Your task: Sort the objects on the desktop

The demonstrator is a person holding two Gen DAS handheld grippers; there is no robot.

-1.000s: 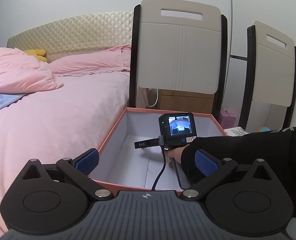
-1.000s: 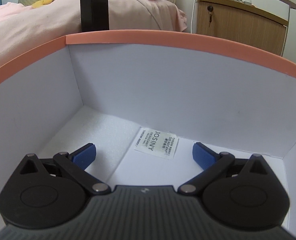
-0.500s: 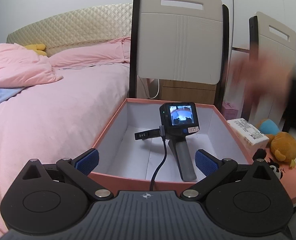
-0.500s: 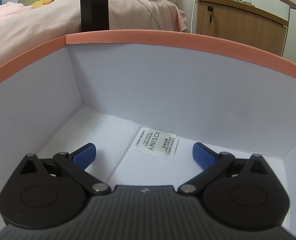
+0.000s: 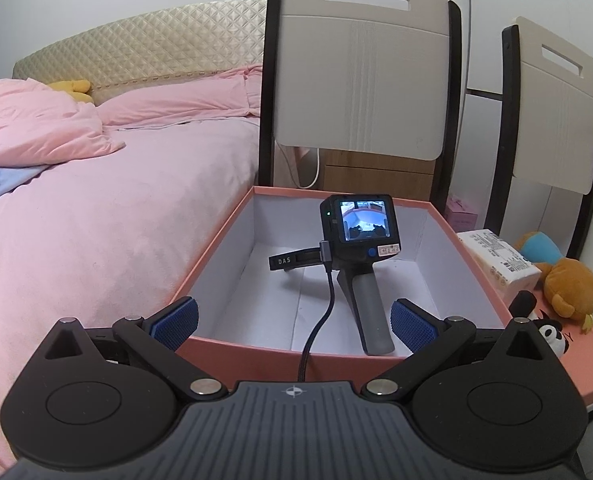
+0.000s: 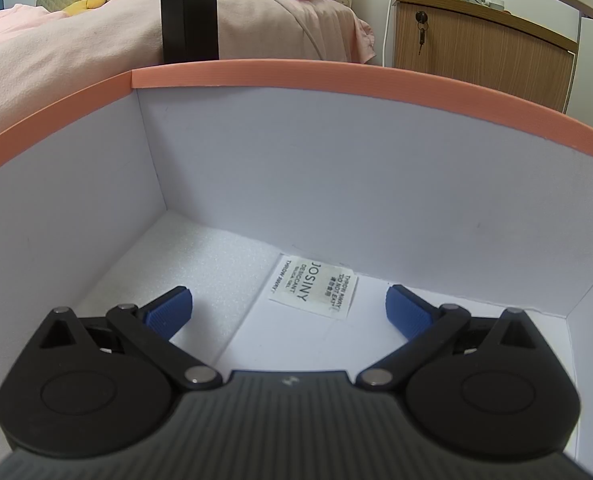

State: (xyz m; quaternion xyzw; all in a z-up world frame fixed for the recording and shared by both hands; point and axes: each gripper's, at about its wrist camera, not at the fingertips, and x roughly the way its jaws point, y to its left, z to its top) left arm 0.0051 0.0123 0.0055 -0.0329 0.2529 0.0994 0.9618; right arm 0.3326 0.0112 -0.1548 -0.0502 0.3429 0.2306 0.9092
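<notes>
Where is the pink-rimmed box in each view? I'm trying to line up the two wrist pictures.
Left wrist: the box fills the centre, beyond the open left gripper, with the right gripper's handle standing inside it.
Right wrist: its white walls and pink rim surround the open right gripper.
Shared landmark: the pink bed.

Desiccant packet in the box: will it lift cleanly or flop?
The packet lies flat on the box floor, so it probably gives little edge to pinch. It looks thin and papery, likely light and floppy. It sits close to the back wall, which may crowd the open right gripper.
</notes>
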